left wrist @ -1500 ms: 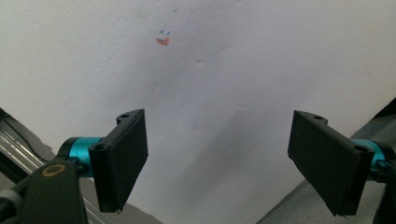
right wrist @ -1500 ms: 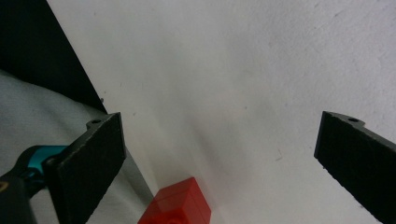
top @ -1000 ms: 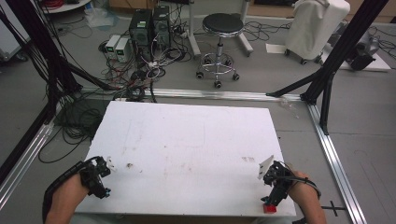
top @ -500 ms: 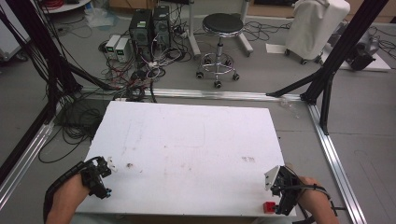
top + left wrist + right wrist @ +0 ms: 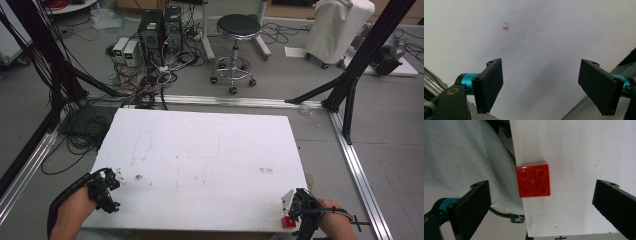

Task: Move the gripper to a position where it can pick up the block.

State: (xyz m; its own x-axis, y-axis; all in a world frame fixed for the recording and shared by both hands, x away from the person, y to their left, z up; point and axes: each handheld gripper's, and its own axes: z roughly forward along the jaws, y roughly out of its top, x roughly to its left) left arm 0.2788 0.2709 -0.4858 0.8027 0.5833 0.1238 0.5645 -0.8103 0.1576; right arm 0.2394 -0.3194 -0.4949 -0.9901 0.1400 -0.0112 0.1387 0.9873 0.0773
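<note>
Sitting at the near right edge of the white table, a red building brick with 4 round studs on top lies flat, its side flush with the table's edge in the right gripper view. The right gripper hangs over it with both black jaws spread wide, 1 on each side of the brick and well clear of it, touching nothing. In the high view the same red brick shows just beside the right gripper at the table's near right corner, with the person's right hand behind it.

At the near left corner the left gripper is held by the person's left hand over the table edge. In the left gripper view its jaws also stand far apart, with the left gripper gripping nothing above bare white tabletop, where a small orange and blue mark lies farther ahead.

Beyond the table, on the grey floor, stand a black round stool, 2 dark computer towers amid tangled cables, and a white covered object on wheels.
</note>
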